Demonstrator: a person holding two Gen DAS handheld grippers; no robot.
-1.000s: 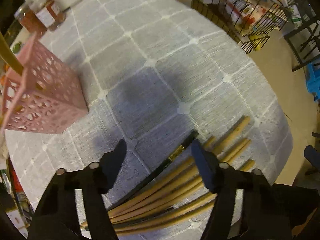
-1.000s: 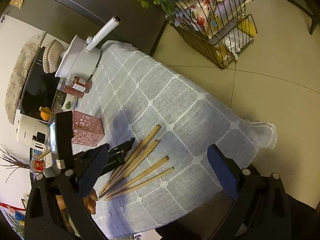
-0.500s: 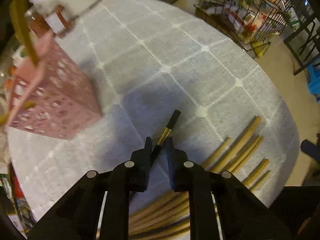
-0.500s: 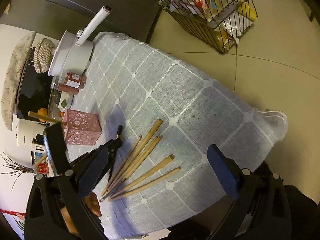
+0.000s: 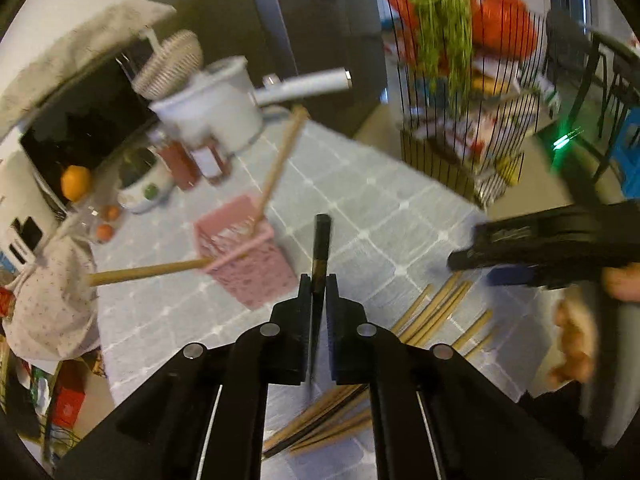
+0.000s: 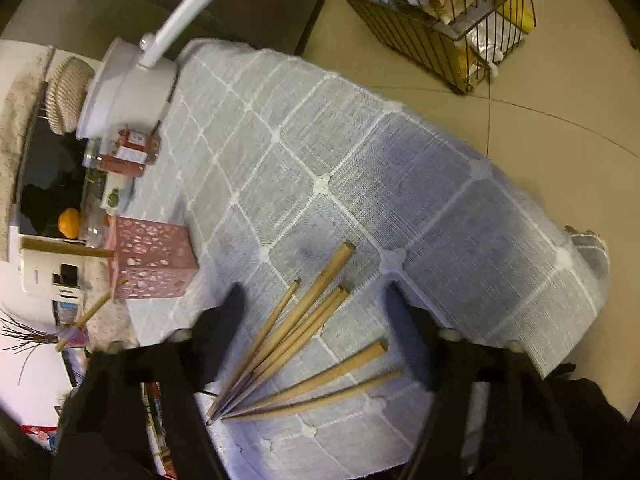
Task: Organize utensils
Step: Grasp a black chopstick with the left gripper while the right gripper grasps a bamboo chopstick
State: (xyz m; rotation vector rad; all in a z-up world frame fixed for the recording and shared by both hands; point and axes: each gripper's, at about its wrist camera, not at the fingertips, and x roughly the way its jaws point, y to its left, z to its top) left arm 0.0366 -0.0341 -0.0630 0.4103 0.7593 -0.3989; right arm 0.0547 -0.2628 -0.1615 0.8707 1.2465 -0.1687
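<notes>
My left gripper (image 5: 319,286) is shut on a black chopstick (image 5: 321,242) and holds it lifted, tip pointing up, above the table near the pink perforated holder (image 5: 250,254). Two wooden sticks (image 5: 280,164) lean out of that holder. My right gripper (image 6: 314,308) is open and low over several wooden chopsticks (image 6: 292,332) fanned on the grey checked tablecloth (image 6: 360,152). The holder also shows in the right wrist view (image 6: 150,258), at the left. The right gripper shows from the side in the left wrist view (image 5: 520,248).
A white pot with a long handle (image 6: 132,84), sauce jars (image 6: 128,152), a small bowl (image 5: 146,190) and an orange (image 6: 69,222) crowd the table's far left. A wire rack (image 6: 444,24) stands on the floor beyond the table. The table edge (image 6: 580,264) is at the right.
My left gripper closed on the black chopstick, lifted it off the pile and tilted up. My right gripper dropped lower over the wooden chopsticks, staying open.
</notes>
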